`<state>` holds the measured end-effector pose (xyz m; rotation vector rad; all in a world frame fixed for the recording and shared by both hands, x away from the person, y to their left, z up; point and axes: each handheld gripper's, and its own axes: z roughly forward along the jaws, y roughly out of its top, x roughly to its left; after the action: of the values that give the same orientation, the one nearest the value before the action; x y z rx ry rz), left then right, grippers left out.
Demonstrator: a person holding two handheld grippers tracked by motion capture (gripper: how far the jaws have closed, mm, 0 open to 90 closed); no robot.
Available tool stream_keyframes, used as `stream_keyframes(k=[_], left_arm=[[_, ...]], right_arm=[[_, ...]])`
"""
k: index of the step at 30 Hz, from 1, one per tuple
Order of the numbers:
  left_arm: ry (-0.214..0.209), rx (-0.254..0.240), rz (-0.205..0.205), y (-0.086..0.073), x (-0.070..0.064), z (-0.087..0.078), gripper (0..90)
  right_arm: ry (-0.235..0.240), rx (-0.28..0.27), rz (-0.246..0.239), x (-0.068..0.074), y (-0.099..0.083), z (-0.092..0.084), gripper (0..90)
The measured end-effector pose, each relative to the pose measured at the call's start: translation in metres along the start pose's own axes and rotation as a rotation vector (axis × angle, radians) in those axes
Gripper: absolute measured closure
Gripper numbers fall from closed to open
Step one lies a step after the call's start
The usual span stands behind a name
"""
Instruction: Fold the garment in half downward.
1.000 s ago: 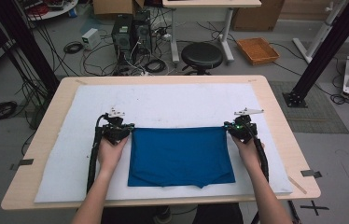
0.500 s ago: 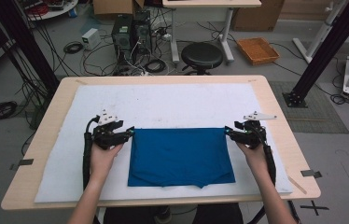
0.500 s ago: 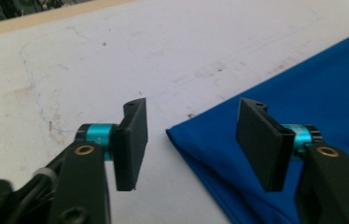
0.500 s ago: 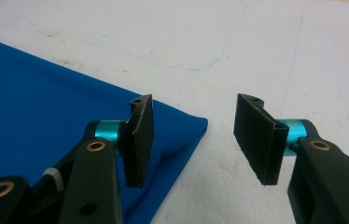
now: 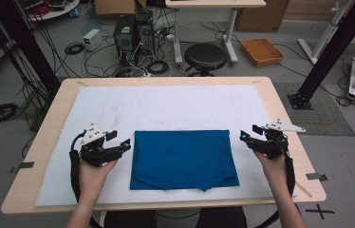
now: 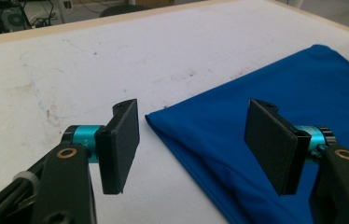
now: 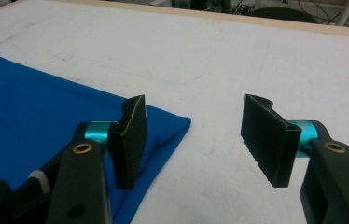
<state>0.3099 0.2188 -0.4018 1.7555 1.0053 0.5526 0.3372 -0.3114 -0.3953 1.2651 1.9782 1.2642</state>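
Note:
A blue cloth (image 5: 182,159), folded into a rectangle, lies flat on the white mat (image 5: 166,107) in the middle of the table. My left gripper (image 5: 120,139) hovers just off its far left corner, open, its jaws having just been opening with nothing between the pads. In the left gripper view the cloth (image 6: 275,88) corner lies on the mat beyond the left gripper (image 6: 196,140). My right gripper (image 5: 250,133) stands off the far right corner, open too, its jaws also just opened. The right gripper view has the cloth (image 7: 37,112) corner behind the left pad of the right gripper (image 7: 199,140).
The wooden table (image 5: 52,128) edge frames the mat on all sides. Beyond the table stand a black stool (image 5: 205,56), computer towers (image 5: 130,31), an orange tray (image 5: 262,51) and black frame posts (image 5: 327,52), with cables over the floor.
Both grippers were shut at the cloth's far corners; they have opened, let go and drawn outward and toward me. The cloth stays flat.

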Motion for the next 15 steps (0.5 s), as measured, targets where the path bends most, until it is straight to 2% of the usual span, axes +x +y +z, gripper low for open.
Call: stream_keyframes(k=[6,11,15], left_arm=[[0.006,-0.005,0.008,0.0005,-0.0006,-0.0047,34.0],[0.009,-0.005,0.003,-0.0004,0.0005,-0.0063,34.0],[0.004,-0.008,0.009,0.0001,-0.0036,-0.0071,34.0]], right_arm=[[-0.012,-0.015,0.017,-0.0066,0.0008,-0.0019,40.5],[-0.012,-0.010,0.013,-0.0039,0.0001,-0.0005,40.5],[-0.005,-0.018,0.006,-0.0007,0.0028,0.0005,40.5]])
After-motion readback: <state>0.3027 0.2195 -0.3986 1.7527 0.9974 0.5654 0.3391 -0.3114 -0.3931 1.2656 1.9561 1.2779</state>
